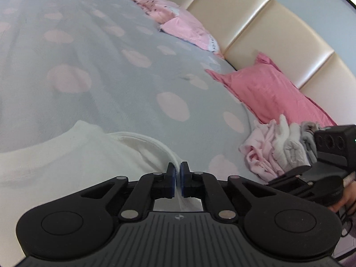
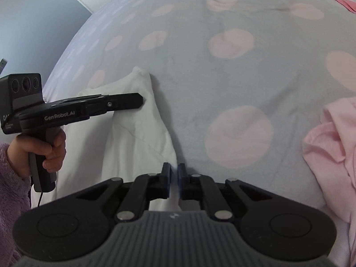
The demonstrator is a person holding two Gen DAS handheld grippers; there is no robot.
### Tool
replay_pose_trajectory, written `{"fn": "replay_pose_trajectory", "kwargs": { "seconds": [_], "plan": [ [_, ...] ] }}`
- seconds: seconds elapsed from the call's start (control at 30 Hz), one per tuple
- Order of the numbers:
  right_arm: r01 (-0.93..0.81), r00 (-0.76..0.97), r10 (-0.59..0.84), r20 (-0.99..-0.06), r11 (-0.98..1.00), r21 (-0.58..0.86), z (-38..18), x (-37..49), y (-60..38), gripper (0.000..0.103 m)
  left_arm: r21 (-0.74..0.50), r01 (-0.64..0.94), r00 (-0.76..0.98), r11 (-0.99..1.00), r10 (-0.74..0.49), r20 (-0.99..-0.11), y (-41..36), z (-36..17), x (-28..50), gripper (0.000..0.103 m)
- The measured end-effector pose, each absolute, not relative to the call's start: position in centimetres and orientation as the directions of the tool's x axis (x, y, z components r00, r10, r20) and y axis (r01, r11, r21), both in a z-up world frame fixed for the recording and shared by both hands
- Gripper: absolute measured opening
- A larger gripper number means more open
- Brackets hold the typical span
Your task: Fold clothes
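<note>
**Both grippers pinched on a white garment at the bed's edge**

Black linkage and ribbed grey housing fill the bottom of the left wrist view, and above them the left gripper (image 1: 178, 173) has its blue pads nearly together with a fold of the white garment (image 1: 66, 162) caught between them. That garment spreads over the lower left of the frame, its ribbed hem curving toward the pads.

Under it lies a pale grey bedspread (image 1: 111, 77) printed with large pink dots, which covers most of both views. A cream padded headboard (image 1: 267, 33) runs along the upper right, with a deep pink pillow (image 1: 267, 93) against it and lighter pink bedding (image 1: 184, 26) further up. A heap of pink and white clothes (image 1: 276, 146) sits at the right edge, partly hidden by the other tool. Shelving shows dimly at the top, too blurred to read.

In the right wrist view the right gripper (image 2: 174, 173) is likewise almost closed; white cloth shows at and behind its pads, so it seems to grip the same garment's edge, though the contact is hard to see. At left, a hand (image 2: 49, 149) in a fuzzy lilac sleeve (image 2: 11, 178) holds the left tool over the cloth. A pink garment (image 2: 333, 155) lies at the right.
</note>
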State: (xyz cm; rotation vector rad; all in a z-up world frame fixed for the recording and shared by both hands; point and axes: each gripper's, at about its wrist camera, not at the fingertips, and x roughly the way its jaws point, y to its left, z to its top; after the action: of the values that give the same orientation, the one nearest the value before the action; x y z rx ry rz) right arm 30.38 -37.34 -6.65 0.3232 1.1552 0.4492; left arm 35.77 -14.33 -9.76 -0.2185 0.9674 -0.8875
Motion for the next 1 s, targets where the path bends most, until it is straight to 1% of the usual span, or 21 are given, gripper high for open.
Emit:
{"fn": "replay_pose_trajectory", "kwargs": {
  "seconds": [0.1, 0.2, 0.33, 0.5, 0.53, 0.57, 0.67, 0.77, 0.8, 0.9, 0.93, 0.97, 1.0],
  "plan": [
    [-0.175, 0.327, 0.489, -0.809, 0.872, 0.457, -6.9, 30.5, -37.0, 0.008, -0.536, 0.507, 0.288, 0.675, -0.719, -0.633, -14.8, -11.1, 36.5, 0.003],
    [-0.178, 0.322, 0.48, -0.816, 0.877, 0.446, -7.1, 30.6, -36.7, 0.008, -0.542, 0.493, 0.296, 0.68, -0.717, -0.631, -15.2, -11.4, 36.9, 0.003],
    [-0.177, 0.324, 0.474, -0.819, 0.881, 0.44, -7.0, 30.5, -36.4, 0.008, -0.518, 0.515, 0.292, 0.683, -0.707, -0.644, -15.9, -11.5, 37.5, 0.004],
    [-0.185, 0.332, 0.46, -0.823, 0.888, 0.422, -6.6, 30.3, -36.7, 0.009, -0.516, 0.522, 0.29, 0.679, -0.71, -0.642, -15.8, -11.8, 38.0, 0.004],
    [-0.187, 0.335, 0.457, -0.824, 0.89, 0.417, -6.4, 30.3, -36.9, 0.012, -0.51, 0.53, 0.286, 0.677, -0.709, -0.644, -15.9, -11.6, 38.1, 0.004],
    [-0.19, 0.345, 0.447, -0.825, 0.894, 0.405, -6.1, 30.2, -37.0, 0.019, -0.508, 0.536, 0.28, 0.674, -0.71, -0.647, -15.9, -11.5, 38.2, 0.004],
    [-0.211, 0.401, 0.416, -0.816, 0.909, 0.359, -4.6, 30.2, -37.1, 0.02, -0.496, 0.549, 0.267, 0.673, -0.704, -0.658, -16.0, -11.2, 38.3, 0.004],
    [-0.247, 0.401, 0.461, -0.792, 0.887, 0.391, -3.9, 30.3, -37.0, 0.02, -0.475, 0.555, 0.276, 0.683, -0.69, -0.669, -16.3, -11.3, 38.0, 0.004],
    [-0.259, 0.386, 0.448, -0.806, 0.892, 0.372, -4.1, 30.3, -36.6, 0.02, -0.47, 0.556, 0.28, 0.686, -0.687, -0.671, -16.3, -11.2, 37.9, 0.004],
    [-0.27, 0.348, 0.337, -0.875, 0.93, 0.251, -5.7, 30.1, -35.8, 0.02, -0.45, 0.559, 0.285, 0.696, -0.671, -0.684, -16.4, -10.7, 37.6, 0.005],
    [-0.259, 0.342, 0.315, -0.885, 0.937, 0.234, -6.1, 29.9, -36.0, 0.02, -0.437, 0.562, 0.288, 0.703, -0.661, -0.693, -16.4, -10.3, 37.5, 0.006],
    [-0.246, 0.346, 0.312, -0.885, 0.94, 0.235, -6.1, 29.8, -36.4, 0.019, -0.42, 0.564, 0.295, 0.711, -0.649, -0.701, -16.4, -9.9, 37.3, 0.011],
    [-0.236, 0.347, 0.312, -0.884, 0.942, 0.24, -5.9, 29.7, -37.0, 0.02, -0.404, 0.566, 0.303, 0.719, -0.637, -0.708, -16.3, -9.5, 37.1, 0.026]
  ]
}}
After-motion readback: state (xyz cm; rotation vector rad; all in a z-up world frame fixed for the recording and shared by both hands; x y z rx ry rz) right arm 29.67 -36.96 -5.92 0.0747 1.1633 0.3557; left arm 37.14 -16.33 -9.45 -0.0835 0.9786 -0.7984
